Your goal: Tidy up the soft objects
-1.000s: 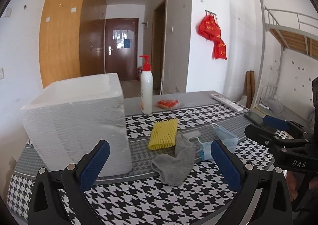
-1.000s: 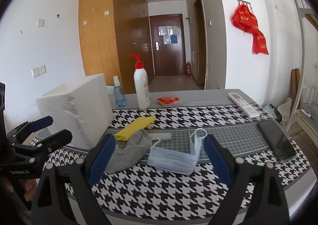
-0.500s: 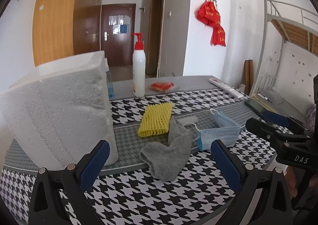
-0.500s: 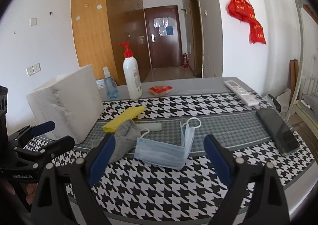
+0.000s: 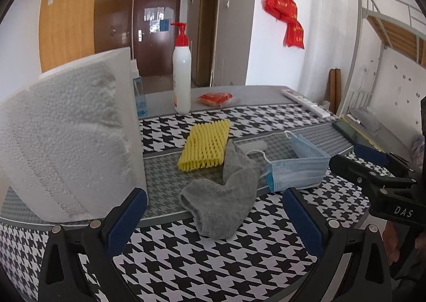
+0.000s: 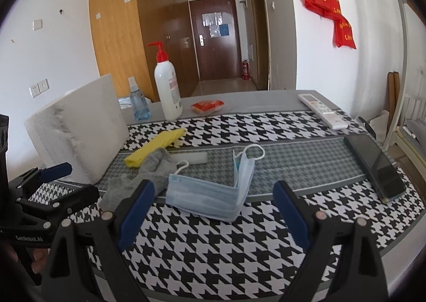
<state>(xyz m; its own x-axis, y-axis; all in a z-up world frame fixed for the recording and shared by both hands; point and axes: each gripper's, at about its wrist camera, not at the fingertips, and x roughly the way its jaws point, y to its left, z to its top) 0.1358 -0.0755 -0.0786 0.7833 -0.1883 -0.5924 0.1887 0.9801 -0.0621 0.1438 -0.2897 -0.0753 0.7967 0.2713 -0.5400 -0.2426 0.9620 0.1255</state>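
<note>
Basically approach stage, nothing picked yet: both grippers hover above the near edge of the black-and-white houndstooth tablecloth (image 5: 213,256) with jaws spread wide and nothing between the blue pads. Left gripper (image 5: 214,218) points at the crumpled grey fabric sock (image 5: 226,200), which lies just ahead of its fingertips, roughly centred between them. Flat yellow foam mesh sleeve (image 5: 205,146) sits farther ahead and slightly left, its near edge touching or tucked under the sock's upper end, can't tell which. Right gripper (image 6: 213,211) faces the folded light-blue pleated face mask (image 6: 210,195), just ahead and between its fingers, one white ear loop trailing toward the sock, the other looped up behind. Large white styrofoam box (image 5: 69,147) stands to the left gripper's left, close by; judging by the task it's probably the drop-off container, though its opening isn't visible from here. Next move likely: lower the left gripper onto the sock's bunched middle and pinch it, or drop the right one over the mask's folded edge; either needs the pads down near the cloth, since both items are thin and limp. Risk: sock drags the foam sleeve or the mask loop along. Black smartphone (image 6: 378,166), white remote control (image 6: 322,112) and white pump bottle with red top (image 6: 167,88) lie farther off, not soft items, leave alone.
</note>
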